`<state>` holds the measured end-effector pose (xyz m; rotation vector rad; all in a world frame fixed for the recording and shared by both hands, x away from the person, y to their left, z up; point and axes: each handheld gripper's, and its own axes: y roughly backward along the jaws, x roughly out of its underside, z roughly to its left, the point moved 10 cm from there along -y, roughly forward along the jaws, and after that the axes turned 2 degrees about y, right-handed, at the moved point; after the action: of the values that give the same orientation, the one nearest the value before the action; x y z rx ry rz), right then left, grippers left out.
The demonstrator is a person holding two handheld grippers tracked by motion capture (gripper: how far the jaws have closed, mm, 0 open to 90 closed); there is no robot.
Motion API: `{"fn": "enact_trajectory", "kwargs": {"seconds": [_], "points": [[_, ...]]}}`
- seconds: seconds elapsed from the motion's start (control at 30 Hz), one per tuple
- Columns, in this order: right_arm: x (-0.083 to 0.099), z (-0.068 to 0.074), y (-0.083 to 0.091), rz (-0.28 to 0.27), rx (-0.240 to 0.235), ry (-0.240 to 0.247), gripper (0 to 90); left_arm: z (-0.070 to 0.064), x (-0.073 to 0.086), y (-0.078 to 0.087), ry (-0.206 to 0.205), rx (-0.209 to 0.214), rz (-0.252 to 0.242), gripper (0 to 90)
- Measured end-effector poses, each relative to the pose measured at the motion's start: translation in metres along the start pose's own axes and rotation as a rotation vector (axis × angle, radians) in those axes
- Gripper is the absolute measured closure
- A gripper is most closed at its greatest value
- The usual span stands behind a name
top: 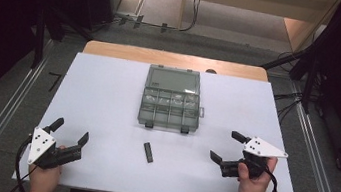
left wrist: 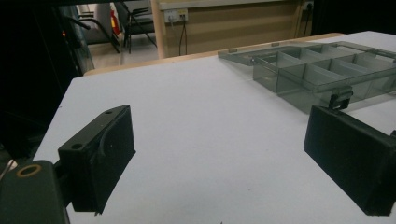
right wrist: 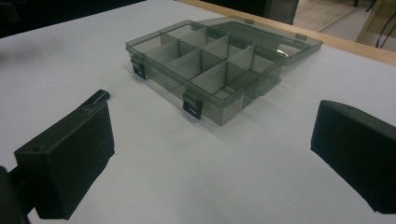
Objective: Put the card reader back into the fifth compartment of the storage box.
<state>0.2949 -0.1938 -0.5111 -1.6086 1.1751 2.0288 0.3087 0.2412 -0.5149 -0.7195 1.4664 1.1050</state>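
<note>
A smoky clear compartment box (top: 170, 107) lies open in the middle of the white table (top: 107, 97), its lid folded back flat toward the far side. The box (right wrist: 210, 70) has several divided cells and two black latches on its near wall; the same box (left wrist: 317, 70) appears at the upper right of the left gripper view. A small black bar (top: 148, 152) lies on the table in front of it, and its end (right wrist: 99, 97) peeks past a jaw. My left gripper (top: 71, 131) rests open at the near left corner. My right gripper (top: 228, 146) is open at the near right.
A wooden strip (top: 173, 59) runs along the table's far edge. Metal rails (top: 10, 109) flank the table on the floor at both sides. Cables and dark stands (top: 308, 70) crowd the far right. Bare table surface lies between the grippers and the box.
</note>
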Motion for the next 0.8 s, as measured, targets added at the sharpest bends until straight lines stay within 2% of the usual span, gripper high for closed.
{"fn": "enact_trajectory", "kwargs": {"seconds": [0.67, 0.73, 0.77, 0.8], "points": [[-0.017, 0.027, -0.027, 0.030, -0.071, 0.021, 0.0, -0.001, 0.000, 0.000, -0.006, 0.002, 0.000, 8.9], [-0.018, 0.028, -0.028, 0.028, -0.074, 0.025, 3.5, -0.001, 0.000, 0.000, -0.007, 0.002, 0.001, 8.9], [-0.019, 0.028, -0.029, 0.025, -0.061, 0.020, 10.4, -0.001, 0.000, 0.000, -0.006, 0.002, 0.000, 8.9], [-0.020, 0.028, -0.032, 0.027, -0.039, 0.025, 12.9, -0.001, 0.000, 0.000, -0.006, 0.002, 0.000, 8.9]]}}
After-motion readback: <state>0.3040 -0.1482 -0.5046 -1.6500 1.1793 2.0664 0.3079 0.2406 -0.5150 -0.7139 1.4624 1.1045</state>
